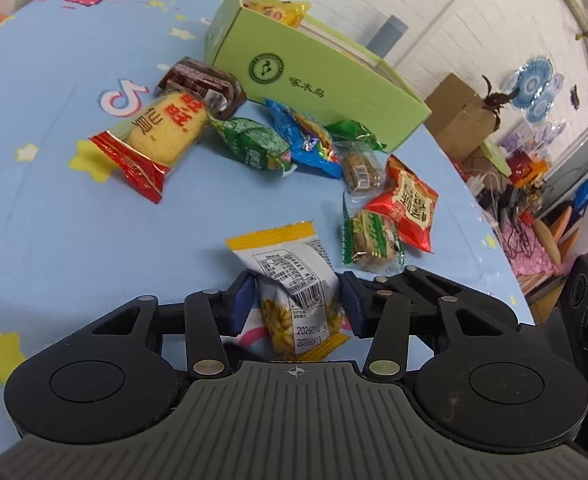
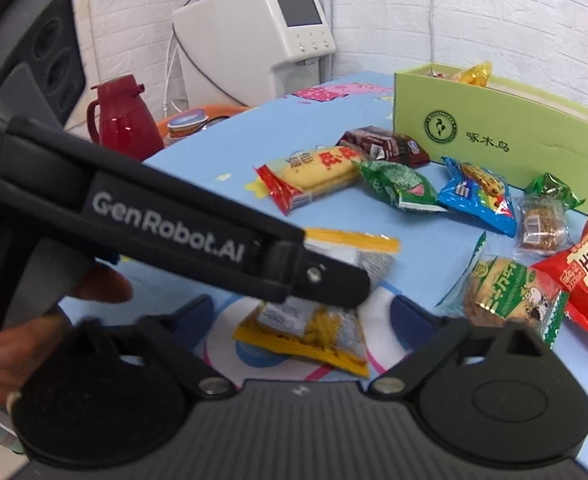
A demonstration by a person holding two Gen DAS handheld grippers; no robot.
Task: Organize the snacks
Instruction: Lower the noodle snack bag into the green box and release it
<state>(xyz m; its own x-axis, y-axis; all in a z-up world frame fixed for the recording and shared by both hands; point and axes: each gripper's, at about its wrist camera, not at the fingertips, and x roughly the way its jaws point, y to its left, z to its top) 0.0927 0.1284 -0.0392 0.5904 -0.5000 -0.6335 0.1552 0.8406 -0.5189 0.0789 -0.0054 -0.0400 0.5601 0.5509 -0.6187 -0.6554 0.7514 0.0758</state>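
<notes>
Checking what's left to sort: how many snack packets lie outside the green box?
8: yellow-white foil packet in the left tool; brown, yellow-red, green, blue, clear, red, green-edged packets before the green cardboard box. Others may hide.

The green box (image 2: 493, 128) carries a round emblem and "啄木鸟". At nine o'clock in the right view, the left gripper's arm (image 2: 166, 224) reads "GenRobot.AI". The yellow-edged packet (image 1: 294, 280) shows dates "2026011…" and "20260913".

- I see the box (image 1: 333, 80) at the back of the table (image 1: 54, 220), with snack packs (image 1: 282, 10) inside it.
- In front of the box, more packs lie in a row (image 1: 250, 142).
- Nearer to me, one packet (image 1: 294, 276) sits between my left gripper's (image 1: 294, 300) fingers.
- My right gripper (image 2: 305, 312) is just right of it, near the cookie pack (image 2: 505, 292).
</notes>
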